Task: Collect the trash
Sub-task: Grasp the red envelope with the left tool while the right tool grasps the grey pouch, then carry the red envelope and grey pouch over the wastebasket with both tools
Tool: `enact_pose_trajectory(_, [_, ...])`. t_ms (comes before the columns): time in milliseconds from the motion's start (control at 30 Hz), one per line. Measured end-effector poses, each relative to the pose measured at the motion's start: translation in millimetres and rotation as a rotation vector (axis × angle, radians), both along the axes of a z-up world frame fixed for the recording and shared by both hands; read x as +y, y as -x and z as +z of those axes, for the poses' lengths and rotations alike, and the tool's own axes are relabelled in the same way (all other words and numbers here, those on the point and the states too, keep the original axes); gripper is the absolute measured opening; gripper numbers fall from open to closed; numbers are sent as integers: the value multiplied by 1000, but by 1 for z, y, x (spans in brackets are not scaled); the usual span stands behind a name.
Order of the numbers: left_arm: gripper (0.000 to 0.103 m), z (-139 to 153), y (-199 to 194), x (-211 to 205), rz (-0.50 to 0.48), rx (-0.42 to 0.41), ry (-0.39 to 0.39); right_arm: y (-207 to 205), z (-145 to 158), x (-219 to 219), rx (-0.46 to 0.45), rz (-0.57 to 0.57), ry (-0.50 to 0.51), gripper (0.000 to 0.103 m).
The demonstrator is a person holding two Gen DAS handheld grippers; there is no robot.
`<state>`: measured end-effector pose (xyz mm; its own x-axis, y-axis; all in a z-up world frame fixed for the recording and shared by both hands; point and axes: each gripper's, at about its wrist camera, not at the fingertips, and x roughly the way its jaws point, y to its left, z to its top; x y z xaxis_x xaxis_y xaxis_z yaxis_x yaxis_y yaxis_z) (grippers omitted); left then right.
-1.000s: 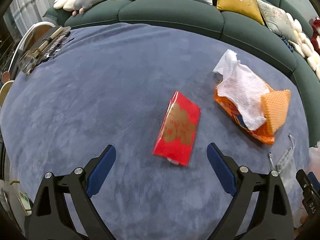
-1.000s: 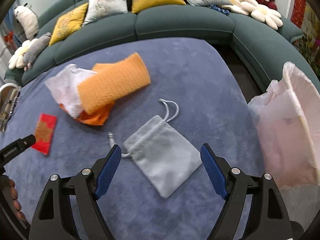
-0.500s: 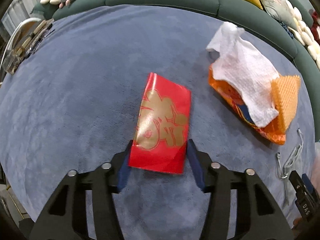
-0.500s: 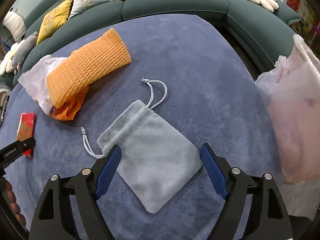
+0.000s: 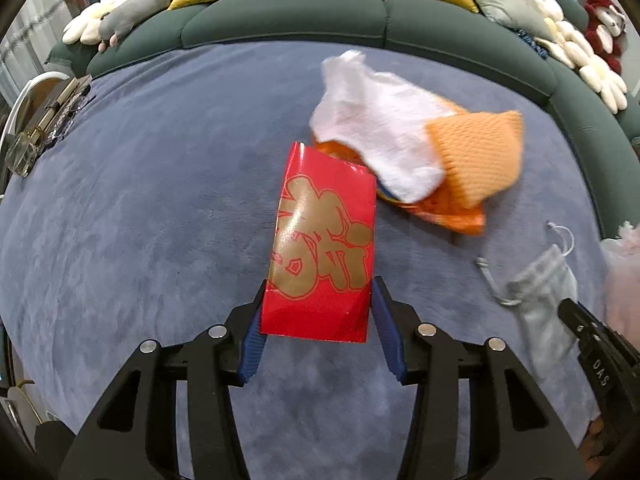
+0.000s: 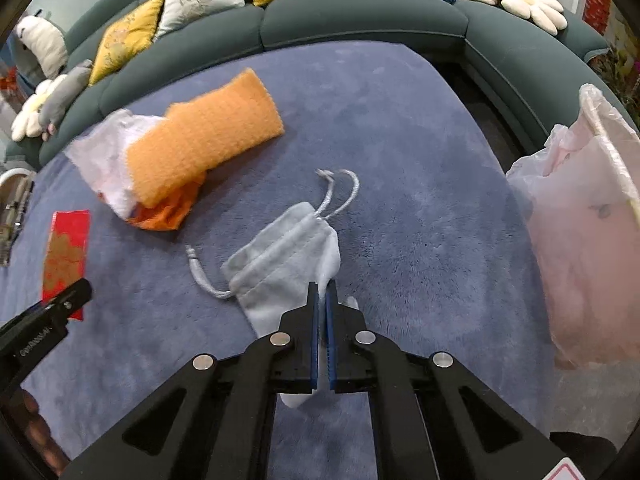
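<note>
My left gripper [image 5: 318, 308] is shut on a red envelope with gold print [image 5: 324, 240] and holds it by its two long edges, lifted off the blue-grey cloth; the envelope also shows in the right wrist view [image 6: 66, 252]. My right gripper [image 6: 321, 300] is shut on a grey drawstring pouch [image 6: 280, 260], pinching its lower right part; the pouch also shows in the left wrist view [image 5: 544, 292]. A heap of white tissue [image 5: 380, 132], orange foam netting [image 5: 480, 152] and an orange wrapper [image 5: 452, 212] lies behind the envelope.
A pink plastic bag [image 6: 584, 248] stands open at the right edge of the cloth-covered surface [image 6: 420, 140]. A green sofa [image 5: 300, 16] with cushions curves round the far side. Glasses and small items [image 5: 44, 120] lie at the far left.
My left gripper has lifted the red envelope and shifted right toward the heap. My right gripper closed from wide open onto the grey pouch, which is now bunched up.
</note>
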<state>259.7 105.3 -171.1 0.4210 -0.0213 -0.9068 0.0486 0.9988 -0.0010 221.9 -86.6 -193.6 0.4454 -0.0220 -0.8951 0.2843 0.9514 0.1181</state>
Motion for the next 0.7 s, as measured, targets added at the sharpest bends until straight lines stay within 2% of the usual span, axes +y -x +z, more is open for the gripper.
enact_pose_trajectory(367, [46, 52, 33, -36, -71, -72, 41, 37, 62, -18, -136, -14, -8, 4])
enact_pose_trajectory(700, [46, 96, 69, -98, -191, -161, 53, 77, 122, -70, -275, -78, 14, 4])
